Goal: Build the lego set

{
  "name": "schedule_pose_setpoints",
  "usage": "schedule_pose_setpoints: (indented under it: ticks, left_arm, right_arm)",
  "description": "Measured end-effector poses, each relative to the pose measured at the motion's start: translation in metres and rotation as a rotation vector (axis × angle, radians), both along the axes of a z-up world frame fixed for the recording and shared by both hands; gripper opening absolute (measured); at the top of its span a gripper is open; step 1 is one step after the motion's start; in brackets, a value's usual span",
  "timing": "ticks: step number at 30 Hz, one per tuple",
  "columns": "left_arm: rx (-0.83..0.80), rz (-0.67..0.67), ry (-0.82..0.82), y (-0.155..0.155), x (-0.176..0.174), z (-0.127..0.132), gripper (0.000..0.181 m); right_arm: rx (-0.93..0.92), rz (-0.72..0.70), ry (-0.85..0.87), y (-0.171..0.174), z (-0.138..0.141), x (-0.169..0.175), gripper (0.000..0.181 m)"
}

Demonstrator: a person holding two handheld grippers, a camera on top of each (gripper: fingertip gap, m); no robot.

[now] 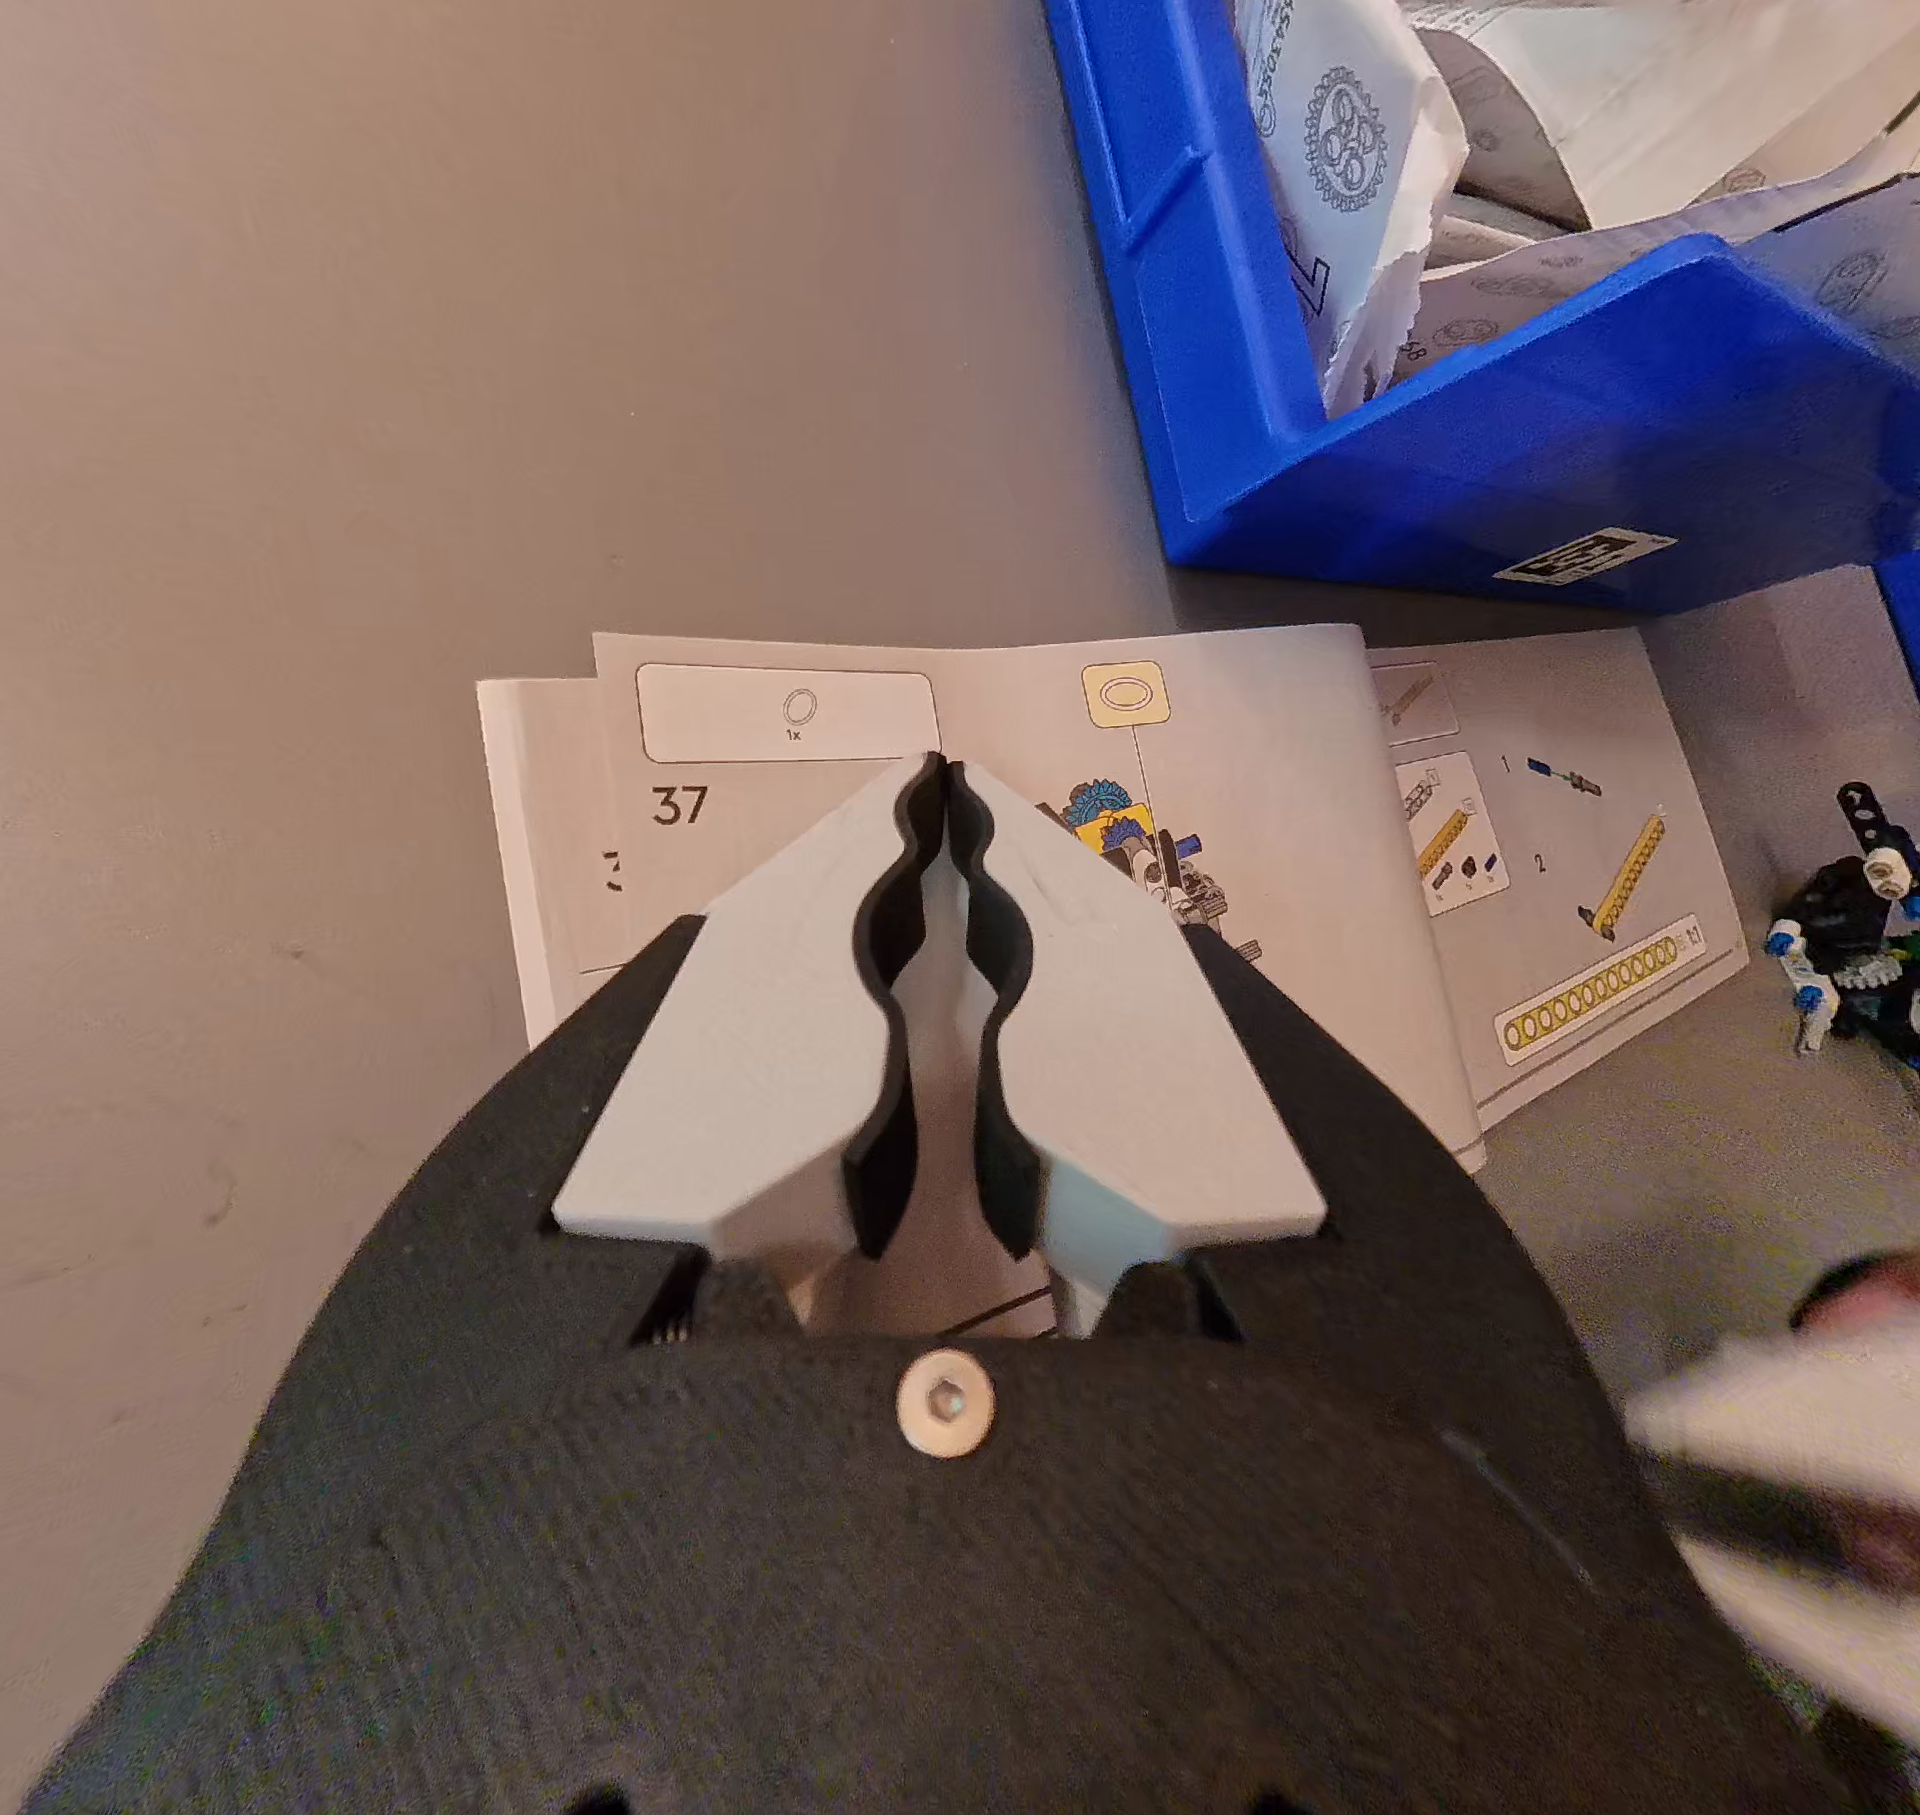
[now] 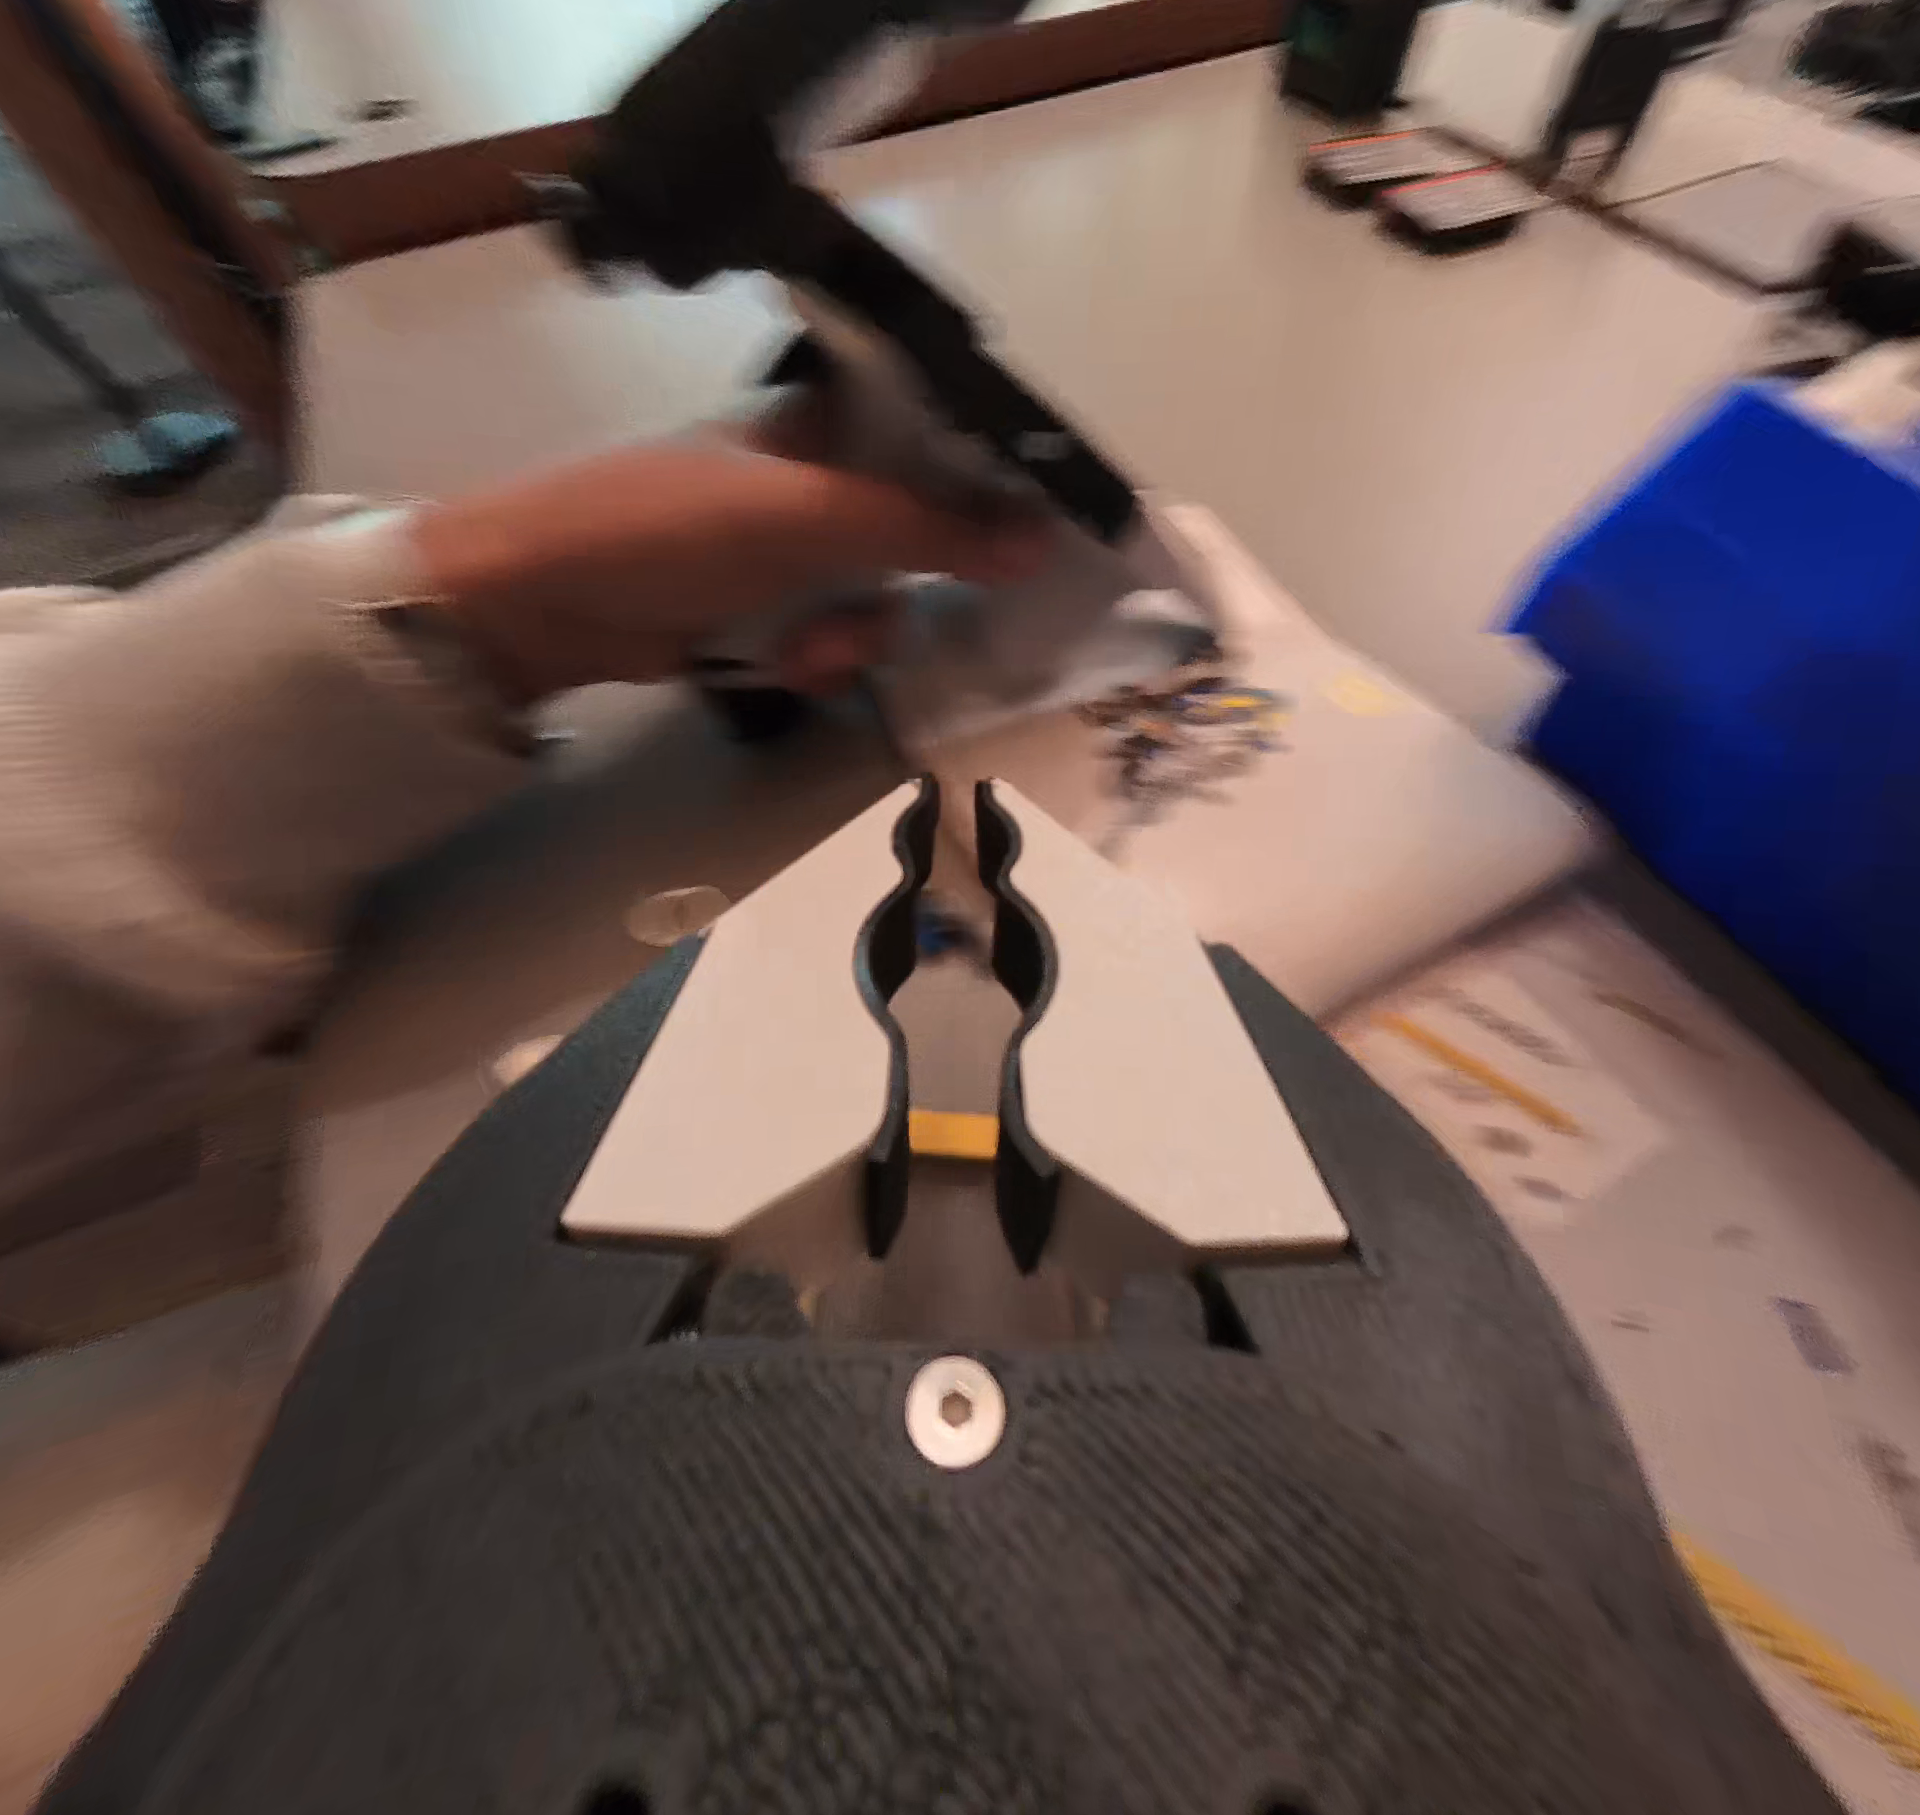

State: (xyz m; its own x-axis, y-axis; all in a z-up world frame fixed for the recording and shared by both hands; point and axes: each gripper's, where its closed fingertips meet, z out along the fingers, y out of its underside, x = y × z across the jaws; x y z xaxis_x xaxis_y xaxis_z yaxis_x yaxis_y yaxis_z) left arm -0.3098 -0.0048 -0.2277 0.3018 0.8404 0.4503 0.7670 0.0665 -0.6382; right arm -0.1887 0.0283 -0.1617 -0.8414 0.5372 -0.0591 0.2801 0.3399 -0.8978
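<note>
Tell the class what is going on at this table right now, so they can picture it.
A person is building a lego set with a hand-held gripper in each hand. The left gripper hovers shut and empty over the open instruction booklet on the grey table. A blue bin of paper parts bags sits behind, and the part-built model lies beside the booklet. The right gripper is slightly open, its view blurred by motion.

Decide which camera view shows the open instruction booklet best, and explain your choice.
The left wrist view: the instruction booklet lies sharp and open on the grey table, partly behind the left claw. The right wrist view shows it only as blurred pale pages.
</note>
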Motion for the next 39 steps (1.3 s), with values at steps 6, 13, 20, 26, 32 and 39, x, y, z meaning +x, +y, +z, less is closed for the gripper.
schedule_pose_setpoints:
  ticks: [6,13,20,26,32,39]
  left_arm:
    - [-0.019,-0.001,0.008,0.000,0.000,0.000,0.000]
    - [0.005,0.000,0.002,0.000,0.000,0.000,0.000]
    - [-0.006,-0.005,0.000,0.000,0.000,0.000,0.000]
    - [-0.029,0.003,0.060,-0.008,-0.003,0.011,0.000]
    - [0.249,-0.155,0.231,0.053,0.014,0.085,0.000]
    - [0.145,-0.227,0.270,0.081,0.035,0.106,0.000]
  right_arm:
    - [0.130,0.205,-0.150,-0.051,-0.031,0.068,0.001]
    - [0.319,0.161,-0.135,-0.049,-0.062,0.066,0.010]
    - [0.309,0.168,-0.177,-0.049,-0.067,0.066,0.000]
    - [0.177,0.132,-0.161,-0.036,-0.035,0.069,0.000]
    - [-0.026,0.034,-0.117,0.034,0.026,0.095,0.000]
    - [-0.107,-0.042,-0.092,0.094,0.026,0.170,0.000]
